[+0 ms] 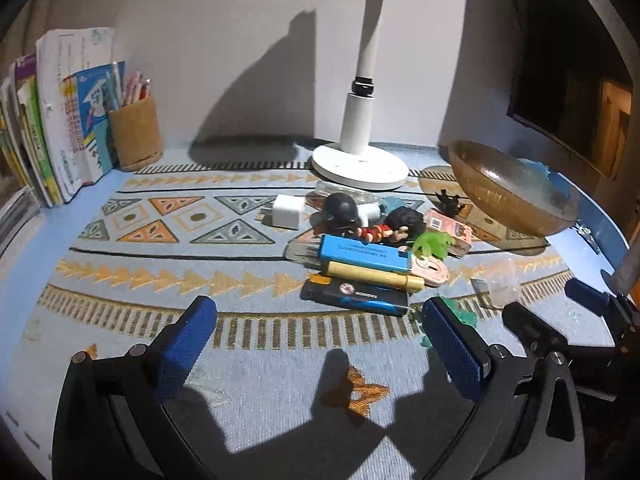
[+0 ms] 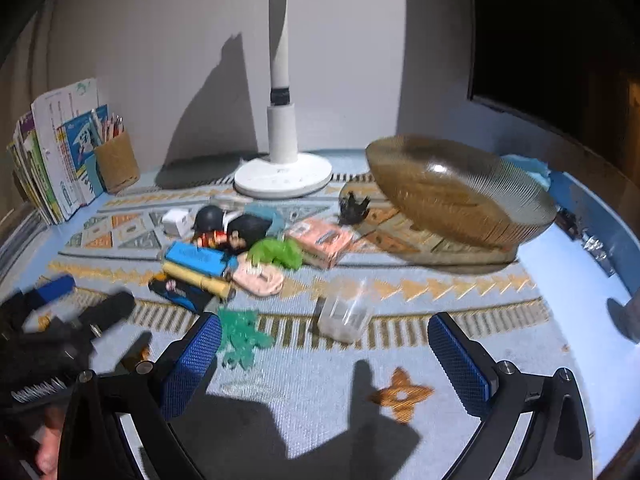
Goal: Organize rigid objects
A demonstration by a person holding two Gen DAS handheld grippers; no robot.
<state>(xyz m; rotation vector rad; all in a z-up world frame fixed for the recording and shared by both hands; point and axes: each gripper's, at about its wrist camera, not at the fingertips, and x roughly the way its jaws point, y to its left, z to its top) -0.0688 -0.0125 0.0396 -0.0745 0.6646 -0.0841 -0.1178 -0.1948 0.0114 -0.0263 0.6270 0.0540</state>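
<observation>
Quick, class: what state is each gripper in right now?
Left gripper: open, holding nothing.
Right gripper: open, holding nothing.

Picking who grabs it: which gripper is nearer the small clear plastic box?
Right. The right gripper hovers open just short of the clear plastic box; the left gripper sits further left, facing the pile.

A matt woven cloth (image 2: 460, 304) covers the worktop, the far-right ribbed glass bowl (image 2: 460, 192) shines amber, the lamp base (image 2: 280, 178) is glossy white plastic, and the far-left pencil cup (image 2: 117, 164) looks like rough cork.
</observation>
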